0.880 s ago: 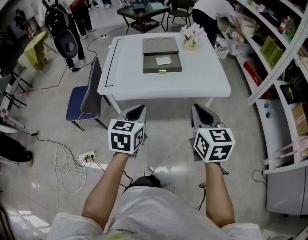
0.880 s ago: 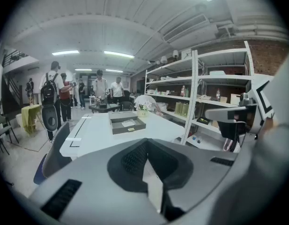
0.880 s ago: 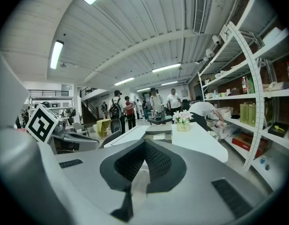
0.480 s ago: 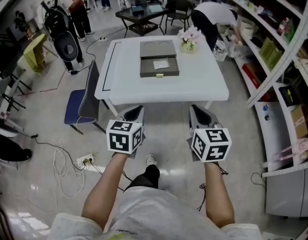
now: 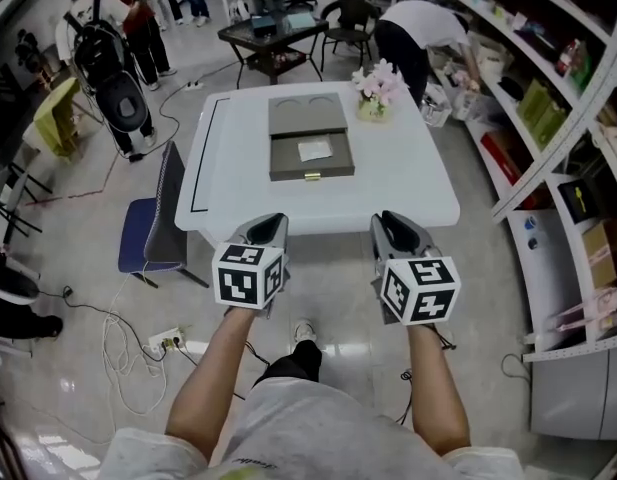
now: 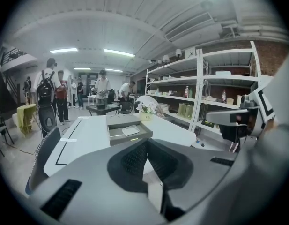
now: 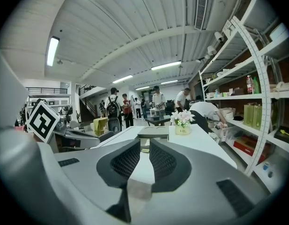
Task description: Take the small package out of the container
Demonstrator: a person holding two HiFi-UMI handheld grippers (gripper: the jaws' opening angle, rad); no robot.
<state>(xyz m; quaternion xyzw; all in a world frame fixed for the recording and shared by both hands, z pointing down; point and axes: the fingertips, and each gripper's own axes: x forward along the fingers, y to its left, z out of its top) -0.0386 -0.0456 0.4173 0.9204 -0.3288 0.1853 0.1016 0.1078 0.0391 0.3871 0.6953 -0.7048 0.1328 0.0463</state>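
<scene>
Table [image 5: 418,183] closer, small package [image 5: 315,150] in container [image 5: 288,168], far beyond fingers [image 5: 271,229]

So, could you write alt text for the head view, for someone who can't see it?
Looking down, a person holds a left hand-held gripper and a right hand-held gripper before a white table carrying an open grey container with a small package inside, and flowers.

The table [image 5: 413,168] is white, with a thin black line [image 5: 202,158] near one edge. The container [image 5: 306,116] is dark grey-brown with a little gold catch [image 5: 312,176]. The small package [image 5: 315,150] inside is white. The flowers [image 5: 378,76] are pink and white. The chair [image 5: 138,243] seat is blue. The left gripper [image 5: 272,223] and right gripper [image 5: 390,220] are grey, with black-and-white square marks
</scene>
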